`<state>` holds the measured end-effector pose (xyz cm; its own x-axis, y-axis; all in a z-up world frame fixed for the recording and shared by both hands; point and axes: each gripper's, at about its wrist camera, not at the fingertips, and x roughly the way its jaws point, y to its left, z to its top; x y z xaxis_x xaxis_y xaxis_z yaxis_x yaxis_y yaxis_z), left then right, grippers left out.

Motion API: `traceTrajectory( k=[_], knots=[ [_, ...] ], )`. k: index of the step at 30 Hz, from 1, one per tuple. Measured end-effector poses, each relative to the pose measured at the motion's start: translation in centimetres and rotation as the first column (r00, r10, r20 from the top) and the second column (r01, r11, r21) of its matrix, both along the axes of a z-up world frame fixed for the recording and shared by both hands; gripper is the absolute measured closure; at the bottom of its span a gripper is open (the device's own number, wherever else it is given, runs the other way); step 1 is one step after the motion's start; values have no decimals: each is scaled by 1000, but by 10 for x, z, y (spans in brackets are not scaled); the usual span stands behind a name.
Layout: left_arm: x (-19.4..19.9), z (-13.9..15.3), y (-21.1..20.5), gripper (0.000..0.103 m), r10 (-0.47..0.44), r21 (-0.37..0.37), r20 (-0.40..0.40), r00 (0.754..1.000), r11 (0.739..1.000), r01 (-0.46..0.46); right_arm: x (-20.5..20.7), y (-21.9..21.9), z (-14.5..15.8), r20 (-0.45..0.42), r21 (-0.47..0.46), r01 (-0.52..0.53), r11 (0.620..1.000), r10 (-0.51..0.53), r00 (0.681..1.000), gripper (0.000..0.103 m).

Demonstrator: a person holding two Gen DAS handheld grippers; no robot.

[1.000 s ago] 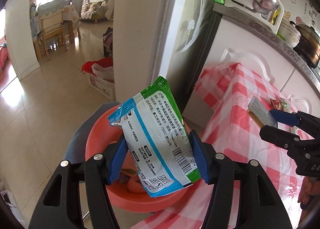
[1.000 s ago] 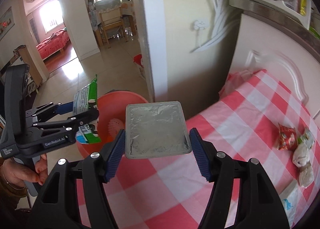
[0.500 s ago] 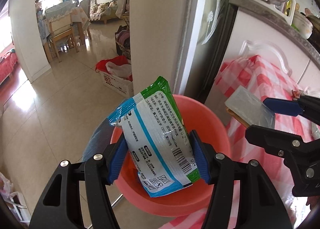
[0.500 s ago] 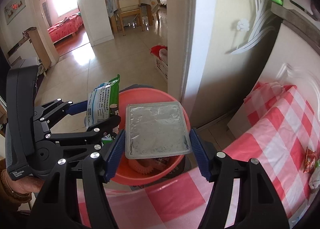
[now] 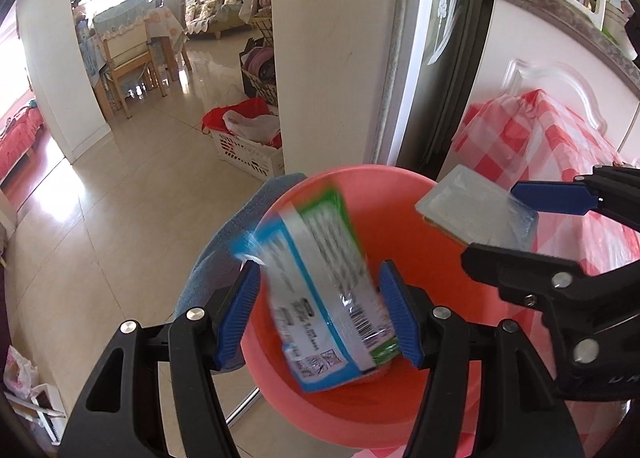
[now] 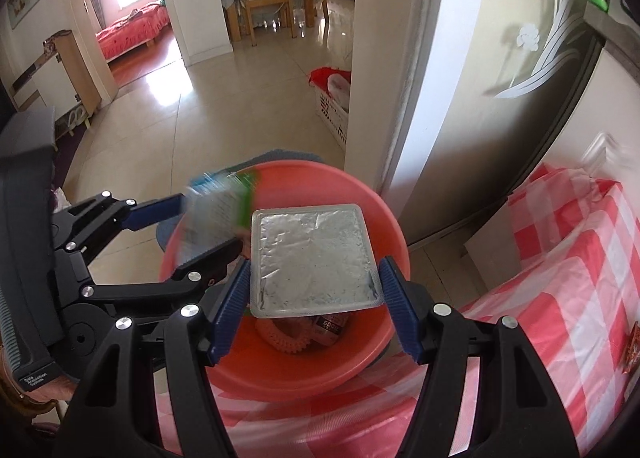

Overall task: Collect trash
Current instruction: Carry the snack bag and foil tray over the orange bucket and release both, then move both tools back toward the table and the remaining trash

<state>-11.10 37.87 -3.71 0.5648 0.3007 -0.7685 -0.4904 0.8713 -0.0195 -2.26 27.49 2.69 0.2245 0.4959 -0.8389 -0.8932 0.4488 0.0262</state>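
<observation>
Your snack packet (image 5: 320,290) is smeared by motion in both wrist views, so its print is unreadable and you cannot tell whether the left gripper (image 5: 320,310) touches it. The silver foil pack (image 6: 314,258) covers much of the red basin's (image 6: 320,362) inside; under it you see only part of a coiled orange thing (image 6: 280,338) and a label fragment. The checked worktop (image 6: 560,298) runs off the right edge. Your right gripper (image 5: 516,226) is cut off at the left view's right edge.

Left claw (image 5: 320,314) spread wide; right claw (image 6: 316,294) clamped, both angled downward.
</observation>
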Motion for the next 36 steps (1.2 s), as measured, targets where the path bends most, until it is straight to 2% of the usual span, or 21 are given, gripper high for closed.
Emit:
traceTrajectory(
  k=[5,7,10,15,19,24,36],
  knots=[
    [5,-6,2,39,-9,2,-16,1000,1000,9,3,3,-4,-14,-11,13,1000,-13,1000,38],
    [5,-7,1,28,-11,1,-17,1000,1000,11,2,3,-4,-4,-17,20,1000,-20,1000,35],
    [7,-6,-1,22,-13,23,-21,1000,1000,14,2,-1,-2,24,-15,47,999,-47,999,24],
    [5,1,-2,14,-4,25,-18,1000,1000,5,7,-19,6,33,33,106,994,-107,994,21],
    [5,8,-10,13,-9,39,-18,1000,999,10,11,-42,19,39,98,165,981,-170,985,19],
    [5,23,-22,12,-19,70,-16,1000,997,20,12,-75,33,6,175,234,956,-239,971,13],
    [6,64,-65,11,-81,178,15,997,981,77,7,-148,54,-54,258,359,897,-357,933,12]
  ],
)
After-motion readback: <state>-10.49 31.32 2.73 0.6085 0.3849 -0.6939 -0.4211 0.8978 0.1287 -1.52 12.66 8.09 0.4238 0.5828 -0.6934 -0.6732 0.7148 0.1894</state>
